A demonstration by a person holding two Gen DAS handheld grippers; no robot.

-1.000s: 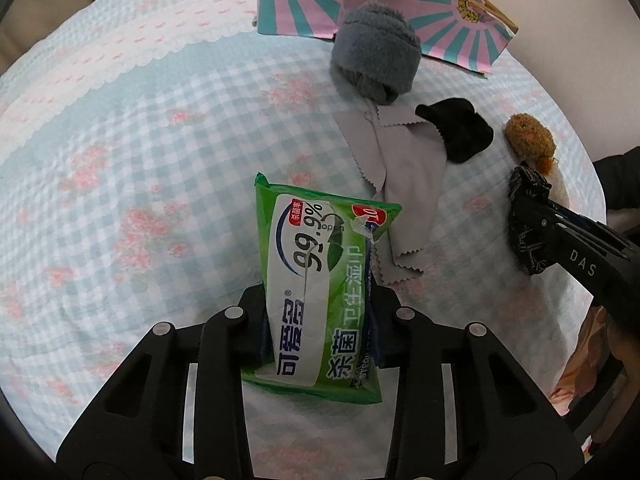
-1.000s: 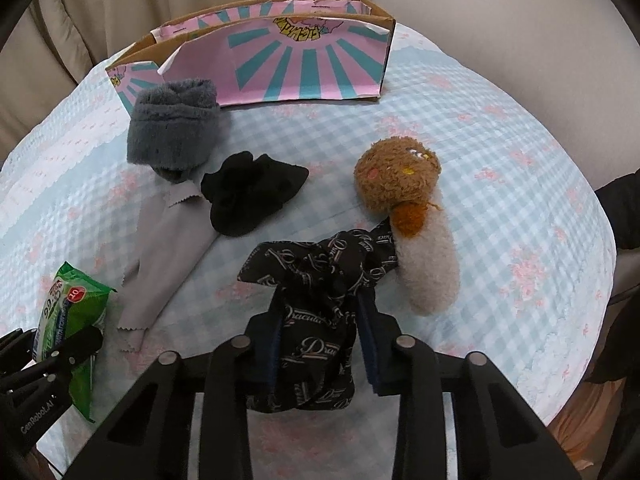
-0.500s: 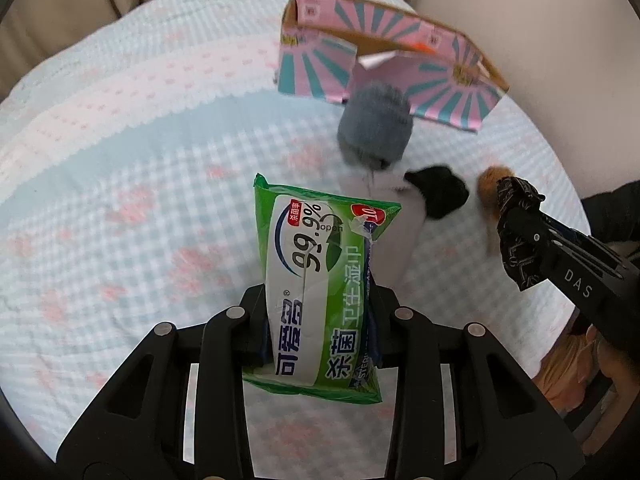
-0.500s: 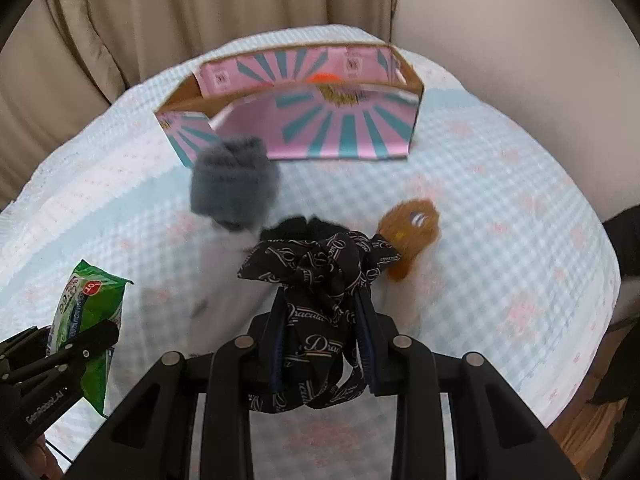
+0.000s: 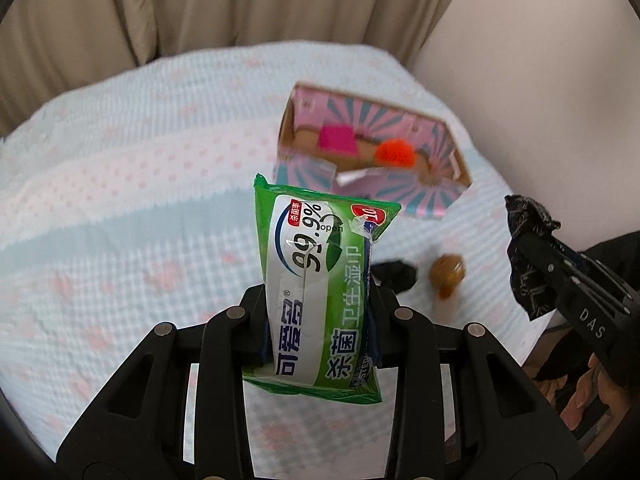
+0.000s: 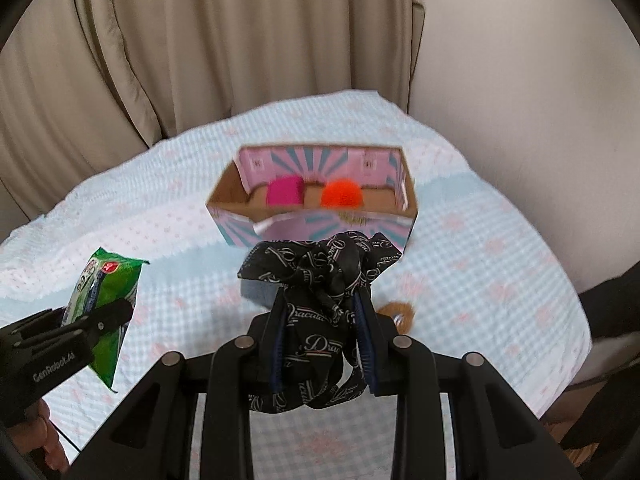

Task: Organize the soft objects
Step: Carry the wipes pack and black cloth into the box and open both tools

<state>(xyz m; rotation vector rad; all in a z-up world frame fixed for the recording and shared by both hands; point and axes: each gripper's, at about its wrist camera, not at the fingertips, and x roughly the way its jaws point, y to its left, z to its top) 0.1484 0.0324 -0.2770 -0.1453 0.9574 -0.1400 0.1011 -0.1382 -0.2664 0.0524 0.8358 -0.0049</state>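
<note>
My left gripper [image 5: 318, 304] is shut on a green pack of wet wipes [image 5: 320, 280], held high above the bed; the pack also shows in the right wrist view [image 6: 105, 308]. My right gripper [image 6: 322, 320] is shut on a black patterned cloth [image 6: 324, 280], also lifted; the cloth shows at the right of the left wrist view [image 5: 526, 248]. Ahead stands an open pink and teal striped box [image 6: 240, 184], [image 5: 460, 164], holding a magenta item [image 6: 285, 194] and an orange pompom [image 6: 342, 194].
A black sock [image 5: 394, 274] and a brown plush toy [image 5: 448, 276], [image 6: 398, 312] lie on the checked bedspread [image 5: 120, 220] below. Beige curtains [image 6: 200, 40] hang behind; a pale wall [image 6: 540, 100] is at the right. The bed edge drops at the right.
Both grippers have risen high above the bed with their loads, and the view now looks down into the box. The grey plush item and grey cloth are out of sight.
</note>
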